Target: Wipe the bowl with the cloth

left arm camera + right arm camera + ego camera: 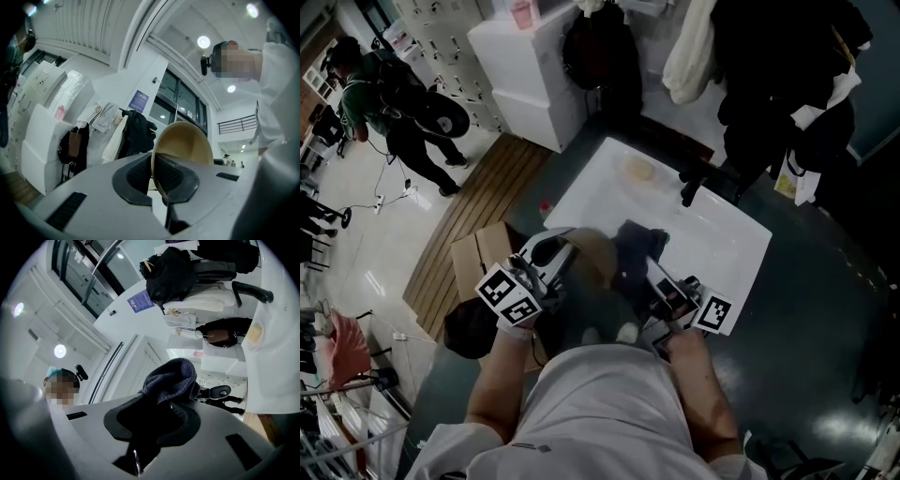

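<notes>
A tan bowl [185,145] stands on edge in my left gripper [154,176], whose jaws are shut on its rim. In the head view the bowl [592,255] is held up in front of the person, over the near edge of the white sink [712,234], with the left gripper [546,267] at its left side. A dark blue cloth [173,378] bunches out of my right gripper [157,420], which is shut on it. From above, the cloth [636,253] hangs just right of the bowl, ahead of the right gripper [667,292].
A black tap [698,178] rises at the sink's far side, with a yellowish sponge [639,171] to its left. A cardboard box [483,253] sits on the floor at the left. Coats and bags [600,47] hang behind the sink. A person [394,103] stands far left.
</notes>
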Action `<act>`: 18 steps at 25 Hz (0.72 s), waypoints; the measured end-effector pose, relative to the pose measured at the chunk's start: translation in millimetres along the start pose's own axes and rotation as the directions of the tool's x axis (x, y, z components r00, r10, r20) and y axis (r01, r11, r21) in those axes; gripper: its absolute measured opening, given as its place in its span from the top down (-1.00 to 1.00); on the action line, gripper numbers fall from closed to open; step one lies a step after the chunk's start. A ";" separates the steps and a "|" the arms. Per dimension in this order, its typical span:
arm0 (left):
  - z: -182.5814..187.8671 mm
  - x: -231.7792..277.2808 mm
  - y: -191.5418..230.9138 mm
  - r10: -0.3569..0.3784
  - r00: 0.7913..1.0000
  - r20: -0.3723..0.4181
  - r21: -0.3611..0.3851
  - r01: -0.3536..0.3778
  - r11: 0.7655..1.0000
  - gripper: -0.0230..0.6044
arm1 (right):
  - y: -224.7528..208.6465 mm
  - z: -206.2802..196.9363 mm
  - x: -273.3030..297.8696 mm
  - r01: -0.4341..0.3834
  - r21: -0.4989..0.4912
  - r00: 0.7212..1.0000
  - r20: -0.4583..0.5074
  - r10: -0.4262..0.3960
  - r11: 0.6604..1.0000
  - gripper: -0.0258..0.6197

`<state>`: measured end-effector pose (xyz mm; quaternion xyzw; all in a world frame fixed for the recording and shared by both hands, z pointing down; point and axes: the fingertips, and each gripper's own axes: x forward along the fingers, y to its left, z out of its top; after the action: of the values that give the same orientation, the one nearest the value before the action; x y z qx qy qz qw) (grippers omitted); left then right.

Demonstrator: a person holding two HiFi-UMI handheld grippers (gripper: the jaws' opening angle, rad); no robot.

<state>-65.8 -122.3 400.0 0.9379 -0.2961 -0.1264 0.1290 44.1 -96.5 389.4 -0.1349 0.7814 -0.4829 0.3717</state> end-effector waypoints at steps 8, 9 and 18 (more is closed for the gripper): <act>-13.2 -0.6 17.2 0.163 0.983 -0.081 0.040 -0.160 0.986 0.87 | 9.7 23.5 -11.1 0.132 -0.297 0.991 0.026 -0.130 0.946 0.65; -15.4 -0.8 18.6 0.188 0.978 -0.095 0.071 -0.182 0.981 0.87 | 9.1 25.7 -12.3 0.166 -0.362 0.986 0.031 -0.166 0.917 0.65; -22.1 3.3 12.6 0.278 0.952 -0.128 0.207 -0.248 0.946 0.87 | -2.4 36.7 -28.9 0.322 -0.836 0.895 0.116 -0.430 0.445 0.65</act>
<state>-62.9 -130.5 424.2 0.9048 -0.4187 -0.0058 0.0781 89.7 -105.3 395.1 -0.4380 0.8845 -0.1259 0.0998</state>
